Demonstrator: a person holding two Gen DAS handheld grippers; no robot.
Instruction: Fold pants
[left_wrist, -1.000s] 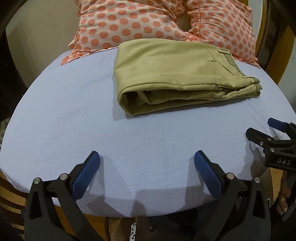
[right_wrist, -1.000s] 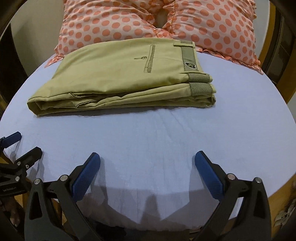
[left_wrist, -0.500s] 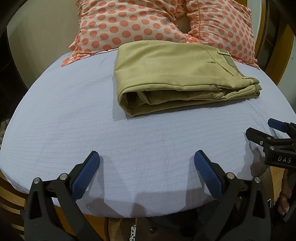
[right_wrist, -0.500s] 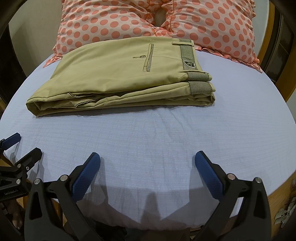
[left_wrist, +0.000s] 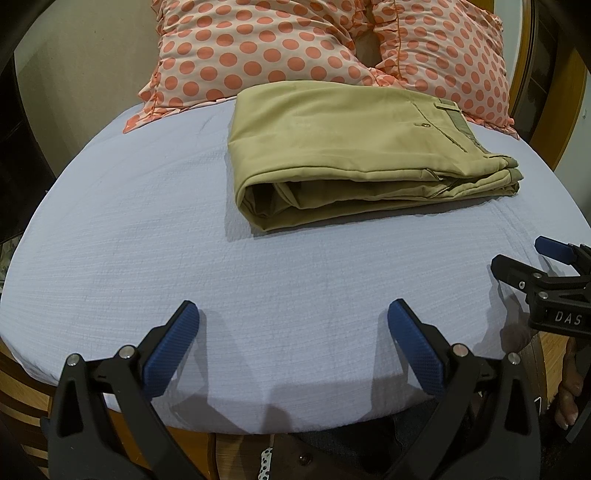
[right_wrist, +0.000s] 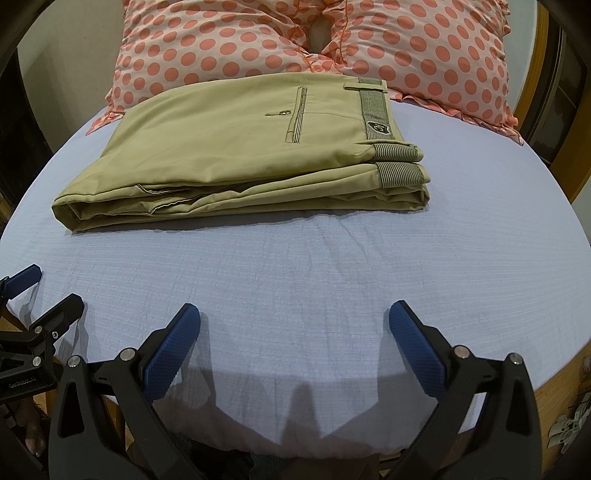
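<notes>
Pale blue bed sheet (left_wrist: 147, 229), khaki pants (right_wrist: 236, 147) folded near the head edge.

Behind the pants, two polka-dot pillows (right_wrist: 229, 40) stood against the head of the bed, the bundle's far edge just touching them. The pants lay as a flat stack with the long axis running across the bed, waistband (right_wrist: 375, 110) toward the right edge and the rounded fold toward the left. Both tools hovered over the foot edge, well apart from the fabric and pointing at it. The left tool (left_wrist: 291, 339) had its blue pads spread wide with nothing between them; the right tool (right_wrist: 293, 339) was likewise spread and empty. The stack sat straight ahead of the right tool and ahead-right of the left, so the right hand looked nearer the waistband. Folding appeared finished; any further move would be a reach forward.
</notes>
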